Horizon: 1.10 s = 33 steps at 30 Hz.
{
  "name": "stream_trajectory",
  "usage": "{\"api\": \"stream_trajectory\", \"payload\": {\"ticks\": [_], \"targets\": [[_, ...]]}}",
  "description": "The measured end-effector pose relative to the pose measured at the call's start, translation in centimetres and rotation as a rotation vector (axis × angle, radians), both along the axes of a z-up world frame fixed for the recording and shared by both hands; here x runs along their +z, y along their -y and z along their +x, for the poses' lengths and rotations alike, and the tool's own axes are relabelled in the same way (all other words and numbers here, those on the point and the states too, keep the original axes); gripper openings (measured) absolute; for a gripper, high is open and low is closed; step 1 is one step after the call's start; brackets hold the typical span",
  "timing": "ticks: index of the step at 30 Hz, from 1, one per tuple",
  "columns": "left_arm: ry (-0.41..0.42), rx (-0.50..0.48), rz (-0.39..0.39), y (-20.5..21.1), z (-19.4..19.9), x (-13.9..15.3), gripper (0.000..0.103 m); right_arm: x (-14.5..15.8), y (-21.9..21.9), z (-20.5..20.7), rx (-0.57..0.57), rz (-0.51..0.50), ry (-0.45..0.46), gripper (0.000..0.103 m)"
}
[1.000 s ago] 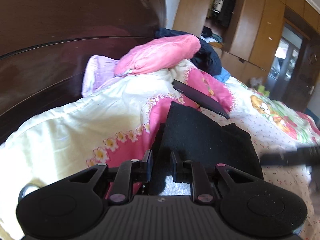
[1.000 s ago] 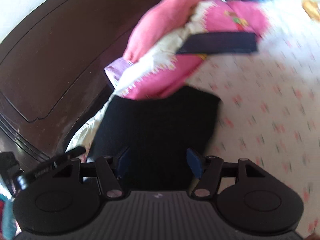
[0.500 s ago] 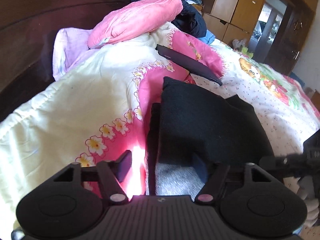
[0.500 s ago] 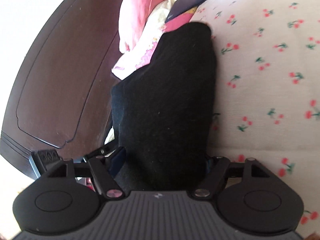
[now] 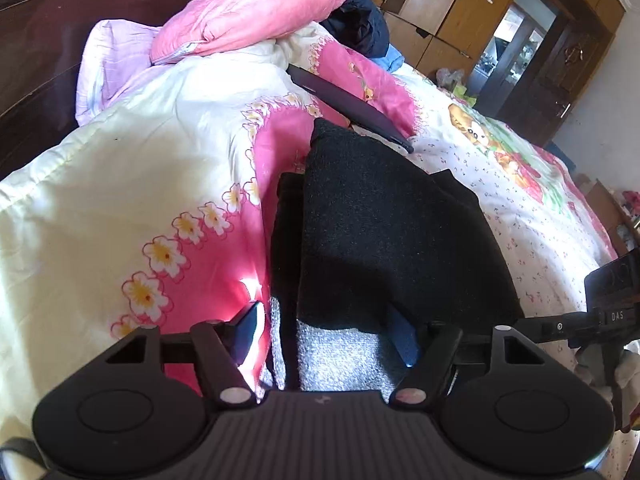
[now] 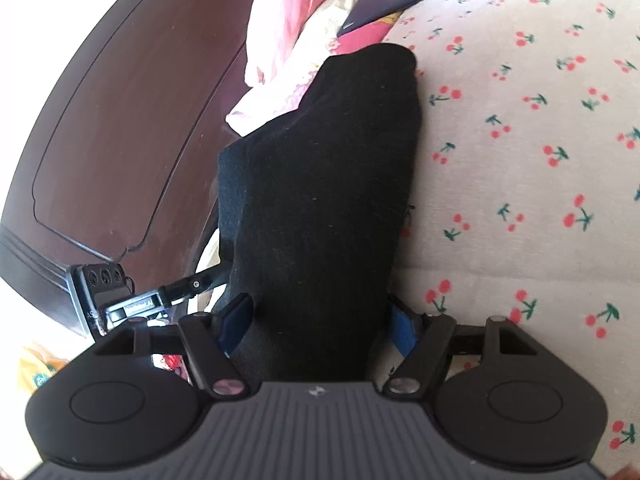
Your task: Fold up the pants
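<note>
Straddling one folded black pants (image 5: 384,232), left tongs (image 5: 324,330) widen, right tongs (image 6: 316,320) narrow, neither pinching.

One pair of black pants (image 5: 384,240), one pink pillow (image 5: 256,12), one floral quilt (image 5: 120,184), two hand-held grippers.

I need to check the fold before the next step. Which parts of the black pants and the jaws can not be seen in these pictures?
- Right wrist view: the near end of the pants is hidden behind the right gripper body.
- Left wrist view: the pants' near right corner lies in shadow behind the left gripper.
- Both views: the layers under the top fold are covered.
- Whether the closing right jaws press the cloth cannot be told.
</note>
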<state>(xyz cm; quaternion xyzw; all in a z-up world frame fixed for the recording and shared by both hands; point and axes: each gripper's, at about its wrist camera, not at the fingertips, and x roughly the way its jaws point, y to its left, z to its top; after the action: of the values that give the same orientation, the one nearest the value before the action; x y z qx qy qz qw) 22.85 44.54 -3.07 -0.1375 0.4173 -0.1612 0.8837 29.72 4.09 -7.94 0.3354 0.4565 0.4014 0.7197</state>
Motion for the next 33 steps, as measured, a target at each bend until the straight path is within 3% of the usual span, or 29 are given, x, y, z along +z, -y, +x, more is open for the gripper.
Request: {"api": "stream_trajectory", "payload": {"ticks": [3,6,8,11,14,16,19,21,22,23,24,26,28,33], "targets": [[-0.040,0.001,-0.061,0.0,1.1,-1.3,0.098,-1.2,-0.6,0.6,-0.028,0.078,-0.032,0.074],[-0.045,0.017,-0.107,0.1,1.6,-2.1,0.099,-1.5,-2.0,1.6,-0.046,0.118,-0.052,0.075],[-0.023,0.010,-0.091,0.6,1.2,-1.9,0.098,-1.2,-2.5,1.8,-0.038,0.115,-0.039,0.075],[-0.010,-0.008,-0.086,0.4,0.9,-1.7,0.095,-0.7,-2.5,1.3,-0.035,0.128,-0.048,0.063],[-0.033,-0.015,-0.114,-0.2,1.0,-1.7,0.090,0.1,-2.4,0.9,-0.008,0.173,-0.037,0.059],[-0.013,-0.024,-0.107,-0.2,0.5,-1.4,0.088,0.0,-2.4,1.1,0.007,0.166,-0.018,0.058],[-0.042,0.009,-0.104,0.7,1.7,-2.4,0.093,-1.7,-4.6,3.0,-0.005,0.129,-0.080,0.060],[-0.039,0.040,-0.078,1.5,1.9,-2.6,0.094,-1.3,-5.4,3.2,-0.023,0.107,-0.078,0.059],[-0.033,0.052,-0.087,1.6,1.6,-2.5,0.093,-0.7,-5.3,3.0,-0.018,0.091,-0.070,0.046],[-0.027,0.061,-0.106,1.5,1.1,-2.2,0.090,-0.4,-4.8,2.7,-0.019,0.100,-0.088,0.030],[-0.019,0.060,-0.121,1.6,0.4,-1.7,0.088,-0.3,-4.1,2.7,-0.021,0.136,-0.127,0.028],[0.000,0.036,-0.138,2.4,-0.7,-0.5,0.085,0.5,-2.6,2.0,-0.019,0.189,-0.142,0.026],[0.001,0.003,-0.143,3.9,-1.2,0.4,0.084,1.9,-1.2,1.0,-0.024,0.166,-0.096,0.026],[0.001,-0.101,-0.201,9.2,-0.9,1.3,0.081,3.7,5.2,-1.1,-0.072,0.130,-0.092,0.026]]}}
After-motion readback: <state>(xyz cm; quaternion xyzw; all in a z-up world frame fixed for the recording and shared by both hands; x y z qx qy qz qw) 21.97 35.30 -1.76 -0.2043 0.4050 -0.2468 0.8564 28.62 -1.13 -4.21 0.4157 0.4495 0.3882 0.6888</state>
